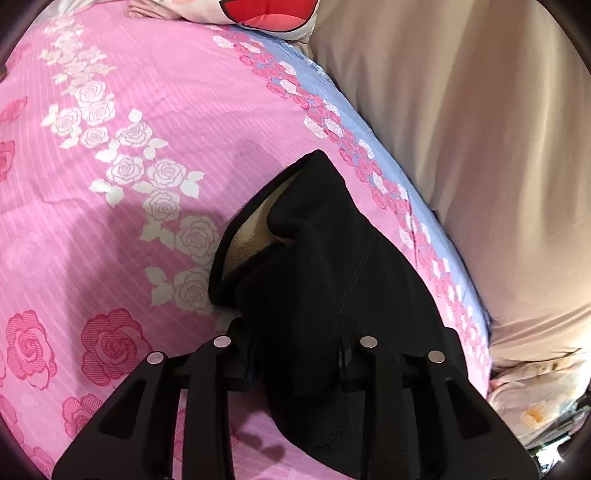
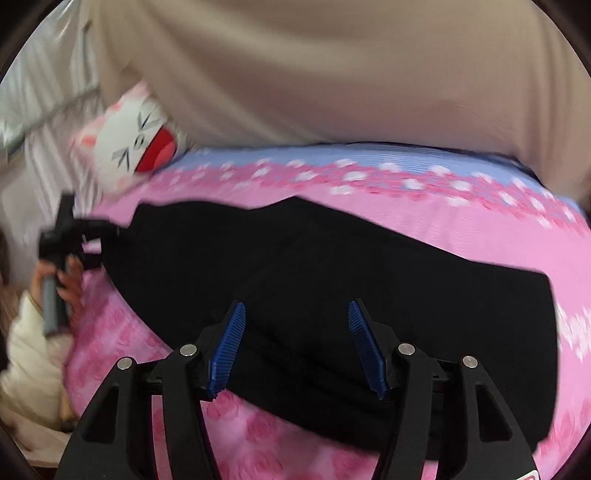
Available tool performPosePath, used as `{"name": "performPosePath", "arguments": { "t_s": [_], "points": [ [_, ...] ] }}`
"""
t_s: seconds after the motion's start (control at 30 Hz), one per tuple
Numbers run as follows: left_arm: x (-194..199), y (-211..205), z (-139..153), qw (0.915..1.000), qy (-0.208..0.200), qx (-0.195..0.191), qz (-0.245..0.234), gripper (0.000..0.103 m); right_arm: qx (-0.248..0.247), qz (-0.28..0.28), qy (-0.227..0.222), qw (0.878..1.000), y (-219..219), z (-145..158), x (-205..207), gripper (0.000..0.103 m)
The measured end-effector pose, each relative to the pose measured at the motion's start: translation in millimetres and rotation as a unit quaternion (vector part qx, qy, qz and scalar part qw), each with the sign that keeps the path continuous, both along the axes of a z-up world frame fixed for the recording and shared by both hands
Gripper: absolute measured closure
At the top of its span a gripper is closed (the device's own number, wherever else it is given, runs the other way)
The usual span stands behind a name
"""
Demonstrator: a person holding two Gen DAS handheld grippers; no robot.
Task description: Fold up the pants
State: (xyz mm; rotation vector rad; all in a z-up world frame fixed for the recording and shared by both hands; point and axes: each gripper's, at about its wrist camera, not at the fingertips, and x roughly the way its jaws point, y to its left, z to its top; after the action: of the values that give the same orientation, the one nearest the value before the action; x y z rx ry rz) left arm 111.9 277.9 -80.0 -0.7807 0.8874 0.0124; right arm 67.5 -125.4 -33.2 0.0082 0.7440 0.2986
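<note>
The black pants [image 2: 332, 266] lie stretched across the pink rose-print bedspread [image 2: 480, 236]. In the left wrist view my left gripper [image 1: 299, 350] is shut on one end of the pants [image 1: 332, 277]; black cloth bunches over its fingers and hides the pads, and a beige lining shows in the opening. In the right wrist view my right gripper [image 2: 297, 325] is open, its blue pads [image 2: 231, 339] apart just above the pants' near edge, holding nothing. The left gripper [image 2: 70, 236] shows there at the far left, at the pants' end.
A white cat-face pillow [image 2: 136, 147] with a red mouth lies at the bed's back; it also shows in the left wrist view [image 1: 269, 14]. A large beige cushion or headboard [image 1: 480, 147] borders the bedspread's blue edge. The bedspread [image 1: 110, 147] stretches to the left.
</note>
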Motion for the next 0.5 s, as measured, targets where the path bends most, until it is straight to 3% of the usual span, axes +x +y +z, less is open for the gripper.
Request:
{"name": "performPosePath", "arguments": {
  "t_s": [0.17,0.2,0.23,0.3,0.4,0.5],
  "points": [
    [-2,2,-2,0.9998,-0.010,-0.008,-0.017,0.072,-0.049,0.024,0.028,0.998,38,-33,35,0.045],
    [-2,2,-2,0.9997,-0.011,-0.008,-0.019,0.071,-0.049,0.024,0.019,0.998,40,-35,38,0.050],
    [-2,2,-2,0.9996,-0.013,-0.008,-0.023,0.071,-0.048,0.024,0.020,0.998,42,-35,41,0.068],
    [-2,3,-2,0.9995,-0.015,-0.012,-0.025,0.070,-0.041,0.018,0.026,0.999,40,-32,46,0.088],
    [-2,3,-2,0.9993,-0.020,-0.018,-0.028,0.067,-0.019,0.021,0.027,0.999,44,-20,50,0.089],
    [-4,1,-2,0.9988,-0.031,-0.017,-0.034,0.059,-0.048,0.053,0.031,0.997,66,-25,48,0.086]
  ]
}}
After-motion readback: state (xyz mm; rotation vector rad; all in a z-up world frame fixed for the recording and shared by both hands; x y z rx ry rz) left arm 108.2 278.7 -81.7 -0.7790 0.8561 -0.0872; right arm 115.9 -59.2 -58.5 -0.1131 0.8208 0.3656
